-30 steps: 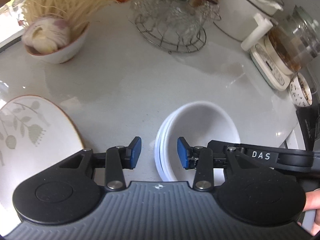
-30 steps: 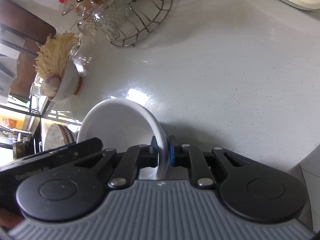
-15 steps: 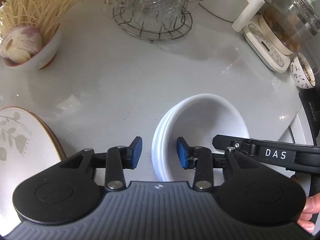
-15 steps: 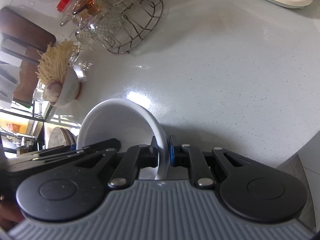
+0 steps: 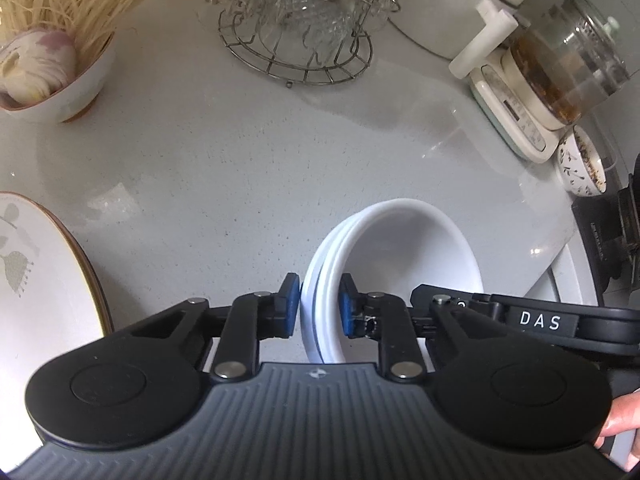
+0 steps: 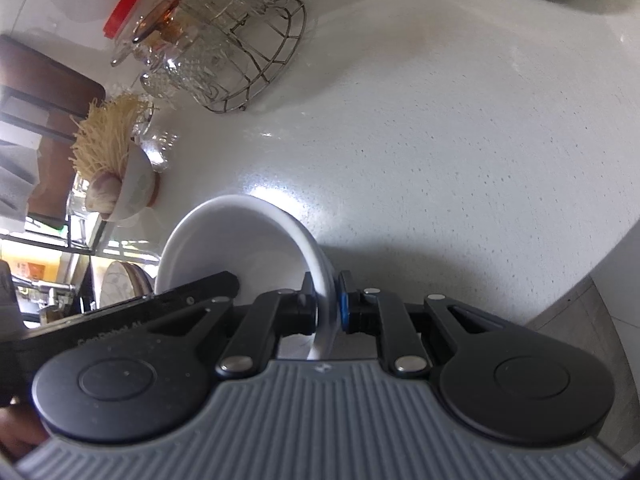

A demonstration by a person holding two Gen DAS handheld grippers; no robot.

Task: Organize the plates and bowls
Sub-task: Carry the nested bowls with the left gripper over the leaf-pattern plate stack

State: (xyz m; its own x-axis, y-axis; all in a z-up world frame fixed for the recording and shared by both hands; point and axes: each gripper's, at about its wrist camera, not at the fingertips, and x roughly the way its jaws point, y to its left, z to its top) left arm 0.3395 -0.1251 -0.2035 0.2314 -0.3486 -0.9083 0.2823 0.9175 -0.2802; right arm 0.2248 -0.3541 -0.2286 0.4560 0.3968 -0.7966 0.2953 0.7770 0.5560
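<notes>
A stack of white bowls (image 5: 400, 248) sits near the counter's front edge. My left gripper (image 5: 319, 312) is shut on the stack's left rim, blue pads on either side of the wall. My right gripper (image 6: 325, 312) is shut on the stack's right rim (image 6: 320, 276); its black body also shows in the left wrist view (image 5: 540, 322). A floral plate (image 5: 36, 280) with a brown rim lies at the left and shows small in the right wrist view (image 6: 118, 286).
A bowl with noodles and garlic (image 5: 52, 60) stands at the back left. A wire rack of glass cups (image 5: 300, 28) is at the back middle. A glass kettle on a white base (image 5: 560, 76) and a small patterned cup (image 5: 582, 166) stand at the right.
My left gripper was open around the stack's left rim and has now closed on it. The right gripper kept its hold on the right rim.
</notes>
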